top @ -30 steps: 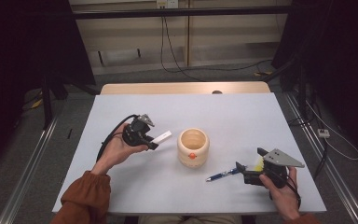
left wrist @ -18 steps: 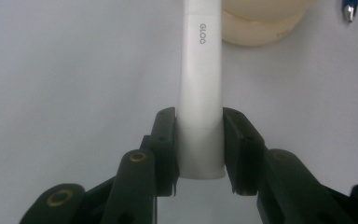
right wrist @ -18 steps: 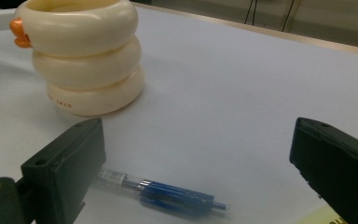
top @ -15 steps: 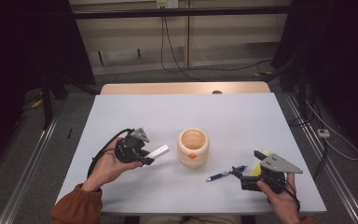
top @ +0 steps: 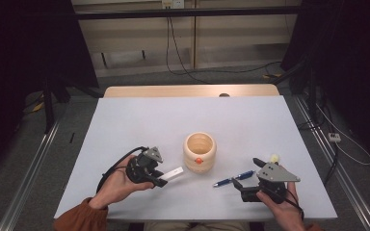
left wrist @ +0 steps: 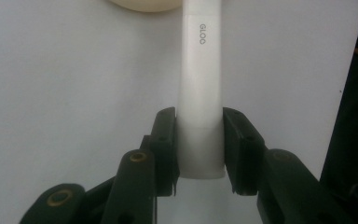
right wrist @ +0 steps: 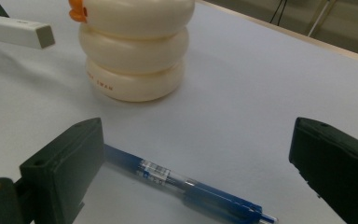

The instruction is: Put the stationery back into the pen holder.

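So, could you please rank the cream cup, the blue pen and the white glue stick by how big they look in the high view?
1. Cream cup, clearly the largest.
2. Blue pen and white glue stick: the visible lengths look alike, and the left hand-held gripper covers one end of the stick, so I would not rank these two.

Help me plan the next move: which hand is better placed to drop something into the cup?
Left. The left gripper already clamps the white glue stick beside the cup; the right gripper stands open, pen unheld.

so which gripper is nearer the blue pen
Right. The right gripper sits beside the blue pen, jaws open around it; the left gripper is across the table, past the cup.
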Action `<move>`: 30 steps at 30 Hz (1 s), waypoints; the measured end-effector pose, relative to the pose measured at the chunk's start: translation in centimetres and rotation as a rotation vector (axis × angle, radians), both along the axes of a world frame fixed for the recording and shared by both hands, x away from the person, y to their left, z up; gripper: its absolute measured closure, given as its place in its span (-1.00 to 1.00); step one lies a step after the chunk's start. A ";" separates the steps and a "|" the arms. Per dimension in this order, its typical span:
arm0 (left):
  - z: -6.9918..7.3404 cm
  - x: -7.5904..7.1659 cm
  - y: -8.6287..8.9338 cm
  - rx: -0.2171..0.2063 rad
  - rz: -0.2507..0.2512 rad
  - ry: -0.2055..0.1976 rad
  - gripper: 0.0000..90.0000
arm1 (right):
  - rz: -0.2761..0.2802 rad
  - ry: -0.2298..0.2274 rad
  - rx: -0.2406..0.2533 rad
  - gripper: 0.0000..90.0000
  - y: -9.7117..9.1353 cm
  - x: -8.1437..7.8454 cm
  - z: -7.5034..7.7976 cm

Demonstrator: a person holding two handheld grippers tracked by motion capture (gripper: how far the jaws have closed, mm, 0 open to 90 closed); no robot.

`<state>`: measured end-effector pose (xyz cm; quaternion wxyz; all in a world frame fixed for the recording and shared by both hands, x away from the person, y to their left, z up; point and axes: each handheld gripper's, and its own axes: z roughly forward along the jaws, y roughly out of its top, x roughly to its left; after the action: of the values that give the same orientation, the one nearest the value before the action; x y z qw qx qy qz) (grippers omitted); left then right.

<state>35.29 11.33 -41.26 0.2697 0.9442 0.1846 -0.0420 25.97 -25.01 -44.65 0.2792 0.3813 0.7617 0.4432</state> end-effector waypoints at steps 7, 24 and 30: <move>0.0 -1.2 -1.2 -0.034 -0.040 0.042 0.50 | 0.051 -0.014 -0.044 -0.91 1.3 -0.2 -0.1; 1.2 -1.9 -6.8 -0.015 -0.146 0.003 0.50 | 0.190 -0.110 -0.283 -0.90 4.5 -0.8 -0.6; 1.1 -1.7 -8.1 -0.020 -0.161 0.026 0.50 | 0.207 -0.155 -0.357 -0.77 5.1 -0.9 -0.7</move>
<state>33.57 3.28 -40.15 0.2724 0.9526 0.1112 -0.0775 25.04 -19.87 -45.33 0.3532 0.2104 0.8393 0.3558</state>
